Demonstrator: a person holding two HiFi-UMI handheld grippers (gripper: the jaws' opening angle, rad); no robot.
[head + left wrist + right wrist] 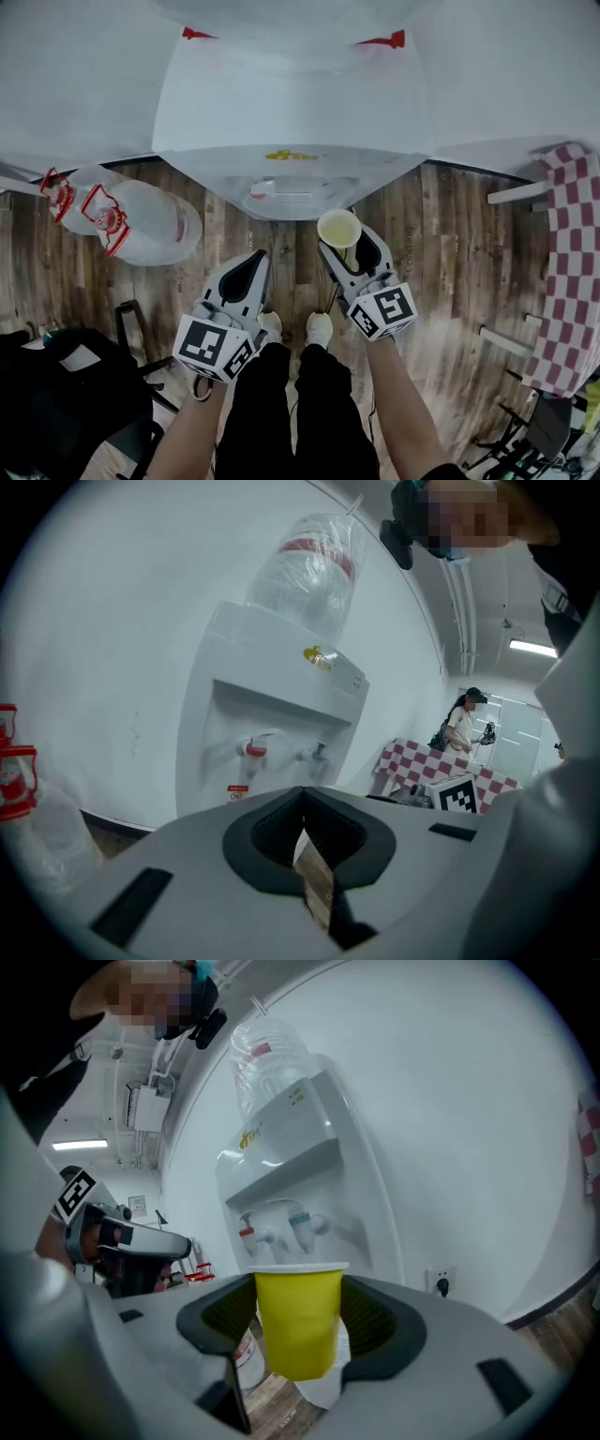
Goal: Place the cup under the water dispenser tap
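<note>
A: Where is the cup (297, 1321) found?

B: It is clamped upright between the jaws of the right gripper (349, 247), gripped on its yellow wall below the white rim. It is held in the air in front of the water dispenser (291, 122), lower than the taps and not yet under either of them.

A: And the left gripper (250, 260)?

B: Its jaws are brought together with nothing between them. It is held beside the right one, clear of the dispenser.

A: How is this step best done?

B: One tap has to be chosen first: the red tap (249, 1234) and the blue tap (302, 1225) sit side by side in the recess. The cup should then be raised and carried forward level, so that the rim passes below the spout rather than striking it. The rim is best centred under the spout and the base set flat on whatever ledge the recess offers. That ledge cannot be made out clearly.

A: What is to be guarded against?

B: The cup looks thin-walled and would likely be crushed by a harder squeeze, so the grip should not be tightened. The jaws should be opened only once the cup is supported, and the gripper drawn straight back so nothing is tipped. The spare bottles (141, 220) on the floor at the left lie well apart and need not be touched.
</note>
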